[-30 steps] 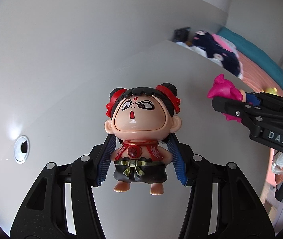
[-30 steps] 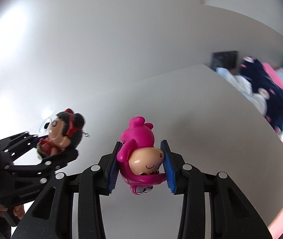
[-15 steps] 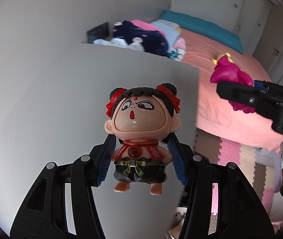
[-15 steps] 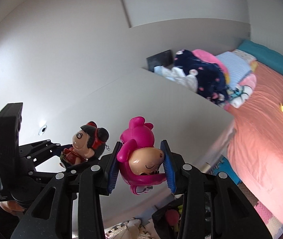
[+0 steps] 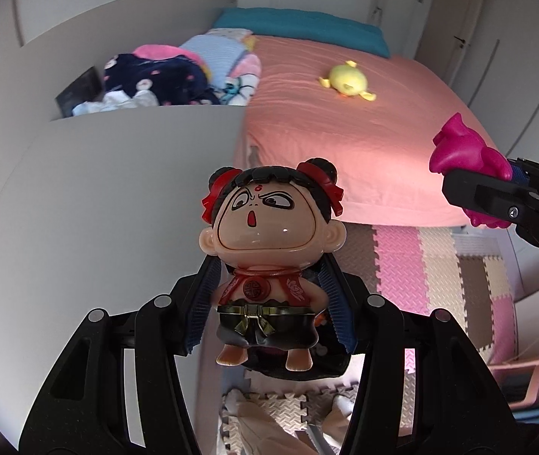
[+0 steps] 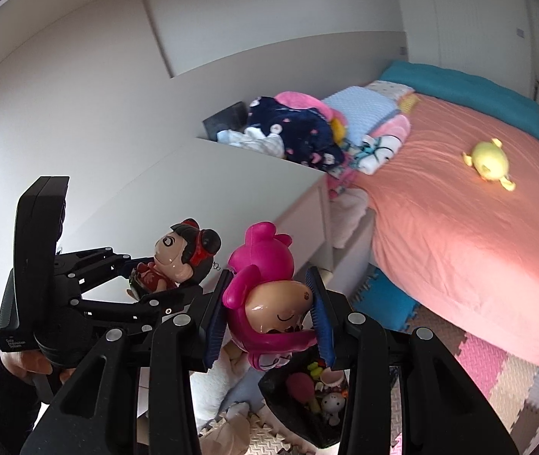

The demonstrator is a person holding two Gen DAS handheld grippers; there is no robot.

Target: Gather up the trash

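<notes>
Left hand-held gripper [image 5: 269, 309]: closed on the black-haired figurine [image 5: 269, 261] — blue pads press its torso from both sides; figure upright, face toward the camera, feet hanging free.
Right hand-held gripper [image 6: 271, 322]: closed on the pink-hooded figurine [image 6: 269, 295] — pads clamp the head, figure tipped on its side, hood uppermost.
Relative position: the two grippers side by side, near but apart; each shows at the edge of the other's view.
White counter [image 5: 110, 204]: bare top, left of the bed; the left gripper is held over its near right edge.
Bed [image 6: 459, 208]: salmon sheet, teal pillow [image 6: 459, 87] at the head end.
Yellow plush toy [image 5: 347, 83]: lies alone mid-bed.
Clothes pile [image 6: 299, 129]: dark blue, pink and light blue fabrics at the far edge of the counter, against the bed.
Black bin [image 6: 307, 398]: on the floor below the right gripper, small toys inside.
Foam floor mat [image 5: 421, 273]: pink, beige and brown tiles beside the bed.
</notes>
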